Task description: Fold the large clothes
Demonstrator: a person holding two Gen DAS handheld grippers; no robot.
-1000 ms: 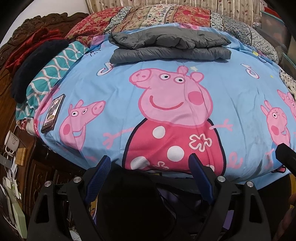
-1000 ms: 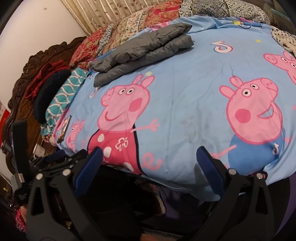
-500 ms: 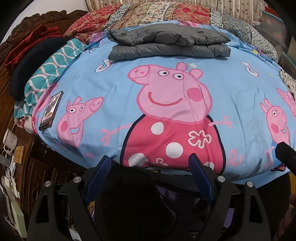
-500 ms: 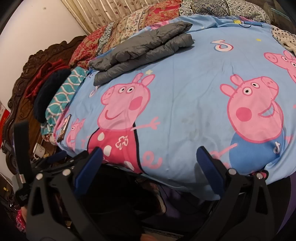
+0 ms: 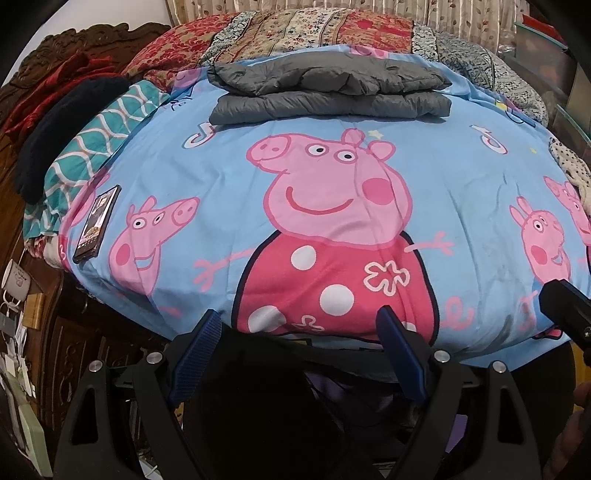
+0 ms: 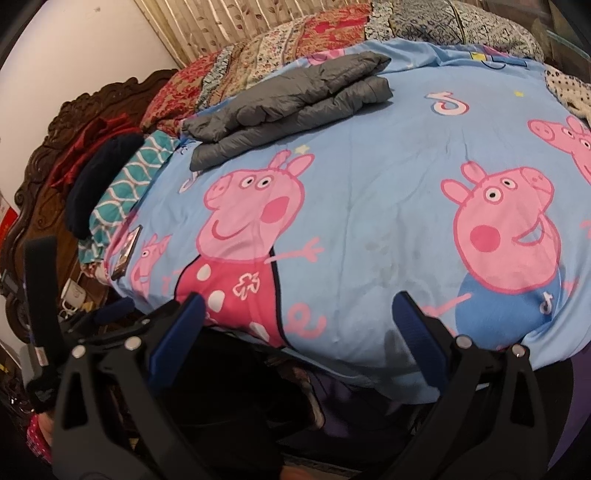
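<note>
— What did we have in front of us, biggest thing first?

— The bed [image 5: 461,192], covered by a blue cartoon-pig sheet that lay smooth and bare over most of its middle. Along the far side sat a heap of patterned quilts [image 5: 303,33]. Just in front of them, on the sheet, lay the grey padded jacket [image 5: 328,92], doubled over itself into a flat, long bundle.

— So which step did we judge to be in hand?

— The jacket looked folded already, so we took this for the pause between garments. Both tools were held back at the near edge of the bed, well apart from the jacket.

— And the tongs?

— The left tongs [image 5: 299,354] stood wide with nothing between them; the right tongs [image 6: 303,332] were spread wide and empty too.

— What did the next move call for?

— Either a last tidy of the jacket, which meant a long reach across the bed, or a fresh garment. The dark blue knit [image 5: 62,133] and the teal wavy cloth [image 5: 96,140] lay by the headboard. We could not tell which was meant.

— Anything smaller to mind?

— A phone [image 5: 96,223] lay near the bed's left edge, where a dragged cloth might have caught it.
</note>
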